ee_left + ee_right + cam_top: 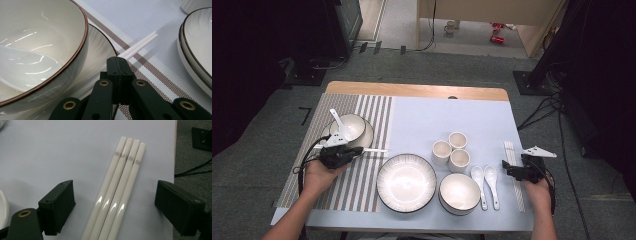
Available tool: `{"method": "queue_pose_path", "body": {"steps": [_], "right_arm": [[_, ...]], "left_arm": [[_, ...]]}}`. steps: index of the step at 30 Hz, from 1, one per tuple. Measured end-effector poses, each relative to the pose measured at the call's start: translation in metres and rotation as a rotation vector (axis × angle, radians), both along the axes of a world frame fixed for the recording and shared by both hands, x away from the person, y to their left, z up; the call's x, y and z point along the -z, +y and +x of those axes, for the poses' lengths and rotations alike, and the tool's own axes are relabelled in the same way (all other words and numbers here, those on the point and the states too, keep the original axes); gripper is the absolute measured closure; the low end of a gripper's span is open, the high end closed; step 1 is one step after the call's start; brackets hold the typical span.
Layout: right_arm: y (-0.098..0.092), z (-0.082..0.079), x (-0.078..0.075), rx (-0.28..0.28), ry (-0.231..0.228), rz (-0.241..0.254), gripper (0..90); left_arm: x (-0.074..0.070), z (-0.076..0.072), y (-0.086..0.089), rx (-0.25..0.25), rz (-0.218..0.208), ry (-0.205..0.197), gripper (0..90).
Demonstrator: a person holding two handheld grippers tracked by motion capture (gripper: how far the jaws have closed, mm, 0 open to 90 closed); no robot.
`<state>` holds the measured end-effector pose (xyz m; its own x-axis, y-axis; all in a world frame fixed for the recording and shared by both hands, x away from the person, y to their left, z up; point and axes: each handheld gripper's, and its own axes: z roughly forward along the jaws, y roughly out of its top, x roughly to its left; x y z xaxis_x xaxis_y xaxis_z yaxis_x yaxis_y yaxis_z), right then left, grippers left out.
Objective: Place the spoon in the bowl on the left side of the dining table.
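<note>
My left gripper point(357, 150) point(119, 61) rests on the striped placemat point(362, 190) beside a white bowl point(348, 126) point(50, 30). The bowl holds a spoon point(22, 62) and stands on a plate point(102, 47). The gripper's jaws are shut on a pair of white chopsticks point(376, 150) point(142, 43) that lies across the mat toward the right. My right gripper point(511, 170) point(117, 202) hangs open at the table's right side. Its jaws stand wide on either side of several white chopsticks point(513, 185) point(120, 182), which lie side by side on the pale blue cloth point(50, 150).
On the cloth sit a large ribbed plate point(407, 182) point(197, 50), a bowl point(459, 192), three cups point(451, 150) and two spoons point(487, 182). The table's right edge point(175, 157) runs close to the chopsticks, with cables on the floor beyond.
</note>
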<state>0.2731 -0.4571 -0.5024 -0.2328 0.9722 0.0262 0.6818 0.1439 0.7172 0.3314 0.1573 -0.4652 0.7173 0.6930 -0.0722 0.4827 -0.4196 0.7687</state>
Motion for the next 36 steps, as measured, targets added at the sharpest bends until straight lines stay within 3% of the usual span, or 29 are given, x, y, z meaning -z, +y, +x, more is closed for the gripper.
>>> {"method": "queue_pose_path", "body": {"steps": [9, 20, 28, 33, 36], "right_arm": [[0.0, 0.0, 0.0, 0.002, 0.0, 0.001, 16.0], [0.0, 0.0, 0.0, 0.002, 0.0, 0.001, 16.0], [0.0, 0.0, 0.0, 0.002, 0.001, 0.001, 16.0], [0.0, 0.0, 0.0, 0.002, 0.001, 0.001, 16.0], [0.0, 0.0, 0.0, 0.002, 0.001, 0.002, 16.0]], "left_arm": [[0.001, 0.0, 0.0, 0.003, 0.005, 0.007, 90.0], [-0.004, -0.002, 0.0, 0.013, -0.022, 0.01, 87.2], [-0.01, -0.002, 0.002, 0.055, -0.072, 0.049, 72.7], [-0.011, -0.004, 0.0, 0.068, -0.067, 0.055, 59.3], [-0.012, -0.004, 0.0, 0.076, -0.085, 0.069, 53.4]]}}
